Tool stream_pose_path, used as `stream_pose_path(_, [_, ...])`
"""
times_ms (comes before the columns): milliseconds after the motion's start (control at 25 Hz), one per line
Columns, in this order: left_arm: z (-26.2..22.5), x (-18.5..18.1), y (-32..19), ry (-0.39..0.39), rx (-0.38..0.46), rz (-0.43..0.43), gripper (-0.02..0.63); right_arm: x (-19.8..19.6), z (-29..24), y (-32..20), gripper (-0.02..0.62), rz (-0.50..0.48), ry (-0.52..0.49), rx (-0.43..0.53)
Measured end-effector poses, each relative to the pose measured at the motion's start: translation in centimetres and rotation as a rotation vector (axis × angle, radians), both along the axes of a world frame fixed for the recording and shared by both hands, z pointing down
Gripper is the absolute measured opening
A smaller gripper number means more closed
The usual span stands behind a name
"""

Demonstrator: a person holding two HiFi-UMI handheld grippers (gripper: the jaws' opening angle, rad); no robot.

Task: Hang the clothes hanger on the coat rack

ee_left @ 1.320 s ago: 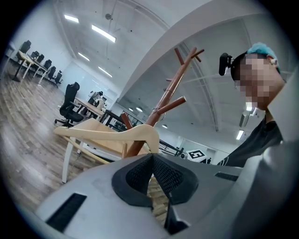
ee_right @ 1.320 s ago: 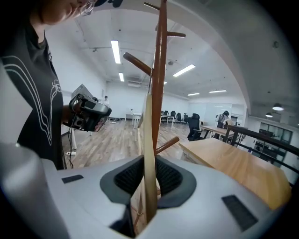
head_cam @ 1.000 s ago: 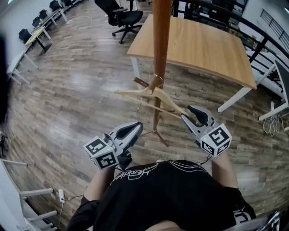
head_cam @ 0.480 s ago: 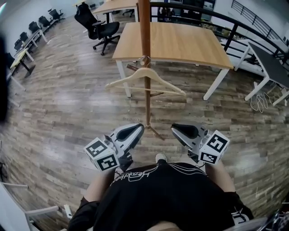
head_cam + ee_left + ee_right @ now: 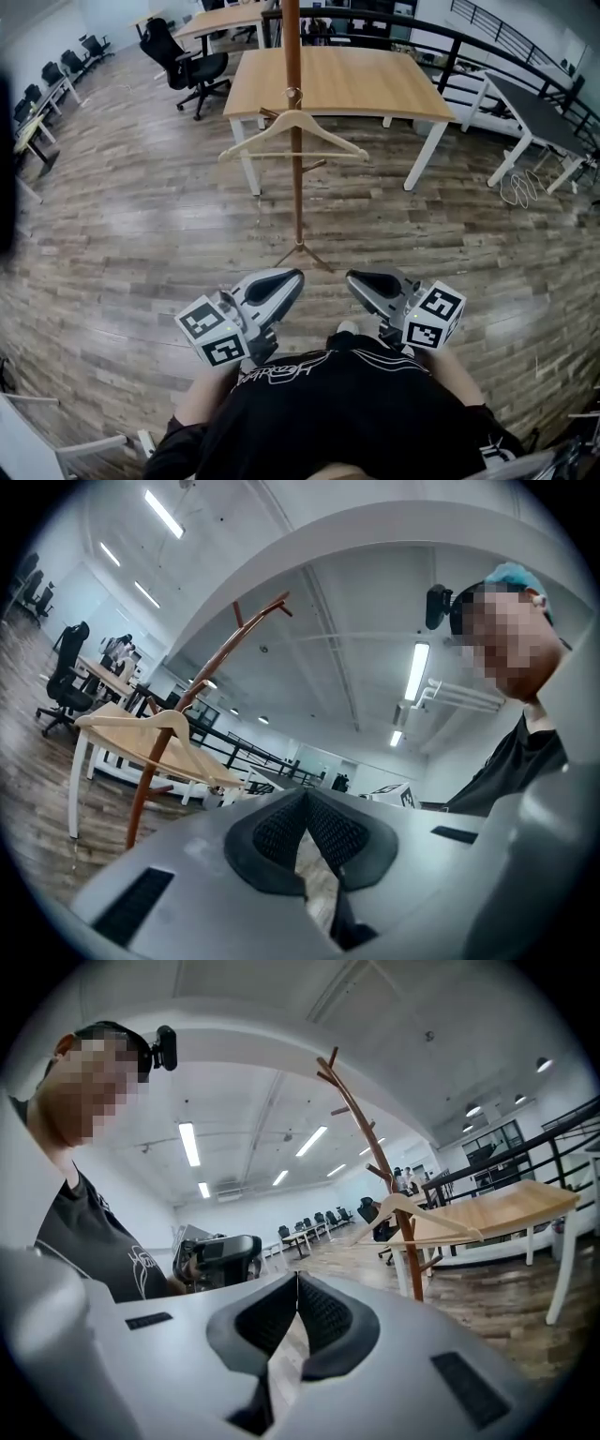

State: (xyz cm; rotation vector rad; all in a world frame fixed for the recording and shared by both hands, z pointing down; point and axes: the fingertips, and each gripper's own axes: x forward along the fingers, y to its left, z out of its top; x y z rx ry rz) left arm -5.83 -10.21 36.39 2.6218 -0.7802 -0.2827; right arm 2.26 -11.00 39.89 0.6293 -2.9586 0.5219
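A pale wooden clothes hanger (image 5: 292,131) hangs by its metal hook on a peg of the brown coat rack (image 5: 297,202), level and free of both grippers. It also shows in the left gripper view, hanger (image 5: 141,726) on rack (image 5: 150,771), and in the right gripper view, hanger (image 5: 424,1215) on rack (image 5: 384,1171). My left gripper (image 5: 298,275) is shut and empty, held close to my body. My right gripper (image 5: 351,276) is beside it; its jaws are closing to a touch with nothing between them. Both stand well short of the rack's foot.
A wooden table (image 5: 356,84) on white legs stands behind the rack. A black office chair (image 5: 192,58) is at the back left, a dark table (image 5: 534,98) and a railing at the back right. A white cable (image 5: 517,187) lies on the plank floor.
Both grippers have drawn back from the rack toward my body. The right jaws went from open beside the hanger to shut. The hanger has swung level on its peg.
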Motion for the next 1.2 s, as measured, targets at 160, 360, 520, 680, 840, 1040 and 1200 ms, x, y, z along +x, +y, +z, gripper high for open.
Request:
stream_pose_path(160, [-1.3,0.9,2.2,0.009,0.018,0.010,0.008,0.9,-1.7,2.1,0.040,-0.006,-0.076,-0.035])
stream_pose_path(360, [-2.7,3.7,3.9,0.010,0.034,0.012,0.008,2.6,-2.6,3.7,0.038,-0.027,-0.039,-0.006])
stream_pose_path(520, [-2.5,5.6,4.8,-0.012,0.014,0.010,0.008,4.6,-2.7,4.5,0.038,-0.031,-0.035,-0.003])
stream_pose_path(680, [-2.6,7.2,5.2,-0.011,-0.021,0.005,0.008,6.3,-3.0,5.1,0.038,-0.035,-0.038,-0.010])
stream_pose_path(840, [-2.4,8.3,5.6,-0.021,-0.045,0.002,0.008,7.1,-2.9,5.8,0.038,-0.041,-0.032,-0.019])
stream_pose_path(1040, [-0.7,9.8,6.1,-0.034,-0.050,-0.012,0.008,8.9,-1.0,6.4,0.038,-0.038,-0.029,-0.007])
stream_pose_path(1200, [-0.4,10.6,6.3,-0.034,-0.062,-0.018,0.008,9.9,-0.9,6.5,0.038,-0.036,-0.029,0.003])
